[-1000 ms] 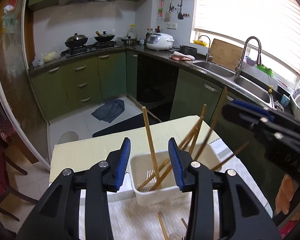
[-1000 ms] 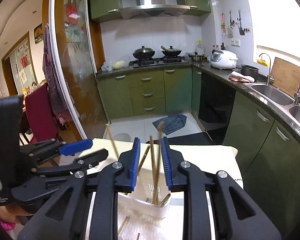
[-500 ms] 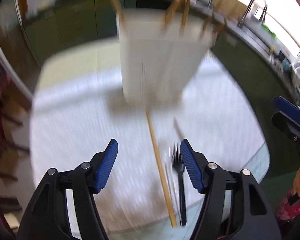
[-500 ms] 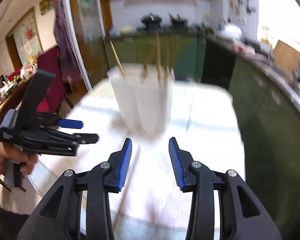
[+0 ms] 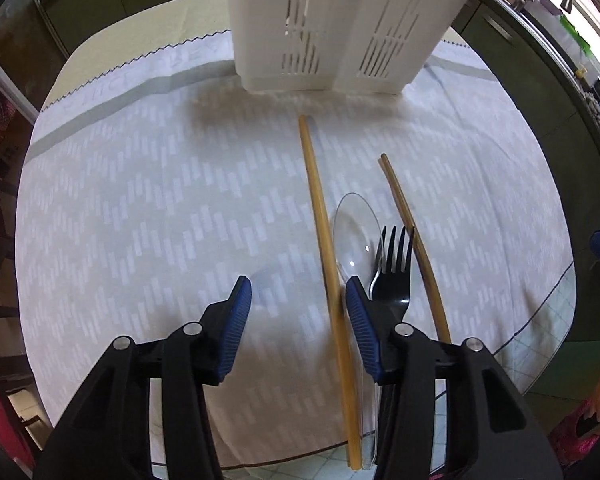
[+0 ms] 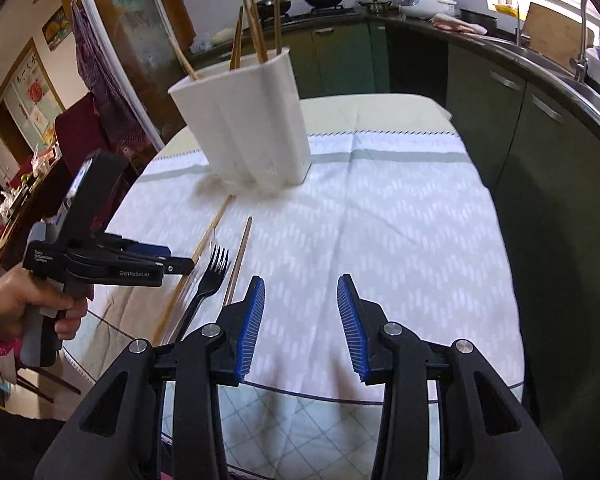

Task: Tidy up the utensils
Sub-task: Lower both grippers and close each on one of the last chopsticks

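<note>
Hovering half-open and empty, left tool jaws just narrowing around a chopstick; closing could also drag the spoon beside it.

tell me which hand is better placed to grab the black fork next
Left. The left gripper hangs right beside the black fork, jaws open. The right gripper sits over bare cloth, farther from it.

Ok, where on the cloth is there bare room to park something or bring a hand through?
Free: the wide stretch of cloth left of the long chopstick, up to the white holder, and the cloth under the open right gripper. Crowded: the strip with the chopsticks, clear spoon and black fork beside the left gripper.
</note>
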A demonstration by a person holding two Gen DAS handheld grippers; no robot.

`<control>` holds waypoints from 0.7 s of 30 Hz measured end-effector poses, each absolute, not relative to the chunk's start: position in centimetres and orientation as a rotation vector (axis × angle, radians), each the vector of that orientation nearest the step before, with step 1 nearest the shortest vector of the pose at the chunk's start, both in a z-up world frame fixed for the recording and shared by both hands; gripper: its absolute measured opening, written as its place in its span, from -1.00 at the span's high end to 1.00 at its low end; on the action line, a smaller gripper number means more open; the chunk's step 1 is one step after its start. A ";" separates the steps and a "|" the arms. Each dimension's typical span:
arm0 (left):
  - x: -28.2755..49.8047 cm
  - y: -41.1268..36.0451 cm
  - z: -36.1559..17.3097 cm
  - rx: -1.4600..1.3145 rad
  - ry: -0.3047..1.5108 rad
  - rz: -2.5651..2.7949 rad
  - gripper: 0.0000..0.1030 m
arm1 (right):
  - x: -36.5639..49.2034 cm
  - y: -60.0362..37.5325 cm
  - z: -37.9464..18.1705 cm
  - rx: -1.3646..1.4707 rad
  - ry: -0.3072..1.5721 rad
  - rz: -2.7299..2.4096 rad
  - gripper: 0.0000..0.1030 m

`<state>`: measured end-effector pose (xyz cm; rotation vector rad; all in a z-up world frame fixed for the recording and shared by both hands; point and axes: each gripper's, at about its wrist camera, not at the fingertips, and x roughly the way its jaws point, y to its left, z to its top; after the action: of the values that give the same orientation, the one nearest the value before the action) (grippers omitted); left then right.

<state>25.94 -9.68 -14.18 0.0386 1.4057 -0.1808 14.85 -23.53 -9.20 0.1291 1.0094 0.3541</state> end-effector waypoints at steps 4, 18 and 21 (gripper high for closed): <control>26.3 -10.2 -14.4 0.088 1.410 -0.169 0.21 | 16.1 -21.0 -10.6 0.068 1.060 0.387 0.26; 25.4 -7.7 -13.8 0.173 1.420 -0.232 0.82 | 19.9 -11.9 -15.4 -0.122 1.249 0.475 0.28; 25.1 -6.9 -13.7 0.176 1.433 -0.250 0.85 | 20.1 -11.3 -16.1 -0.141 1.258 0.461 0.28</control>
<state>25.09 -6.93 -13.71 0.1760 1.4331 -0.2499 20.08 -11.27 -16.08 -0.1411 1.2581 0.4607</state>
